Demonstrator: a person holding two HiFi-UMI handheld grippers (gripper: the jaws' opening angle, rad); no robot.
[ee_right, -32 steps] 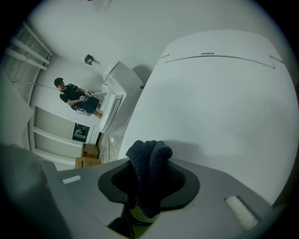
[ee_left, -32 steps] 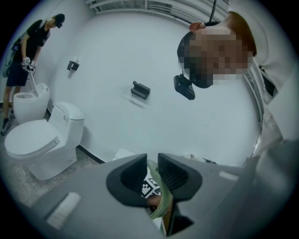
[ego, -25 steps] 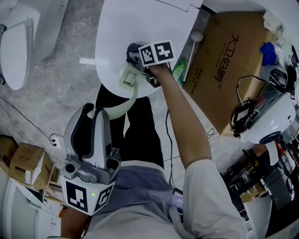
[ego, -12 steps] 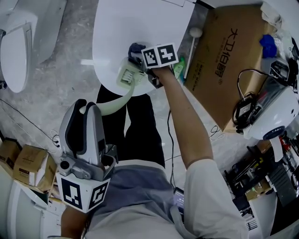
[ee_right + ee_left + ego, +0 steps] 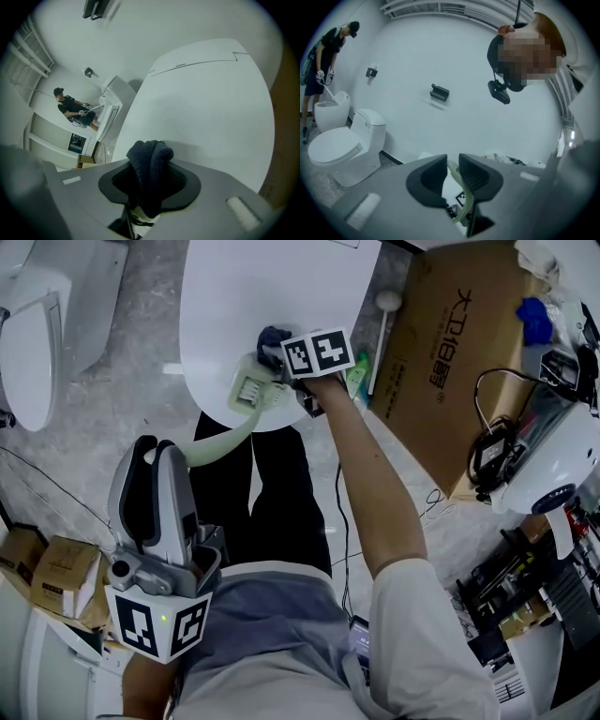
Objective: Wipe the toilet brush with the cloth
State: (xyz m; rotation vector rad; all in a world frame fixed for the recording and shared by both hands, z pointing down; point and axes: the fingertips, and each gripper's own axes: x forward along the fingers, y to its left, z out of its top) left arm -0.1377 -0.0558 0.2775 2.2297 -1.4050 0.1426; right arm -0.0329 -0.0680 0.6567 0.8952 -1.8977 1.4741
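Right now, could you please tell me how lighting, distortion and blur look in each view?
Head view: evenly lit and sharp. Left gripper view: strong fisheye with black corners, plus a mosaic patch overlaid. Right gripper view: same fisheye bows the toilet lid; the dark cloth reads crisp.

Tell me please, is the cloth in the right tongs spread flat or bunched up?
Bunched up. The dark cloth stands as a thick folded wad, pinched between the shut right tongs.

Soft, even indoor light, faint shadow on the lid (image 5: 211, 108) beside the cloth (image 5: 149, 171), gripper views fisheye-curved, black corners.
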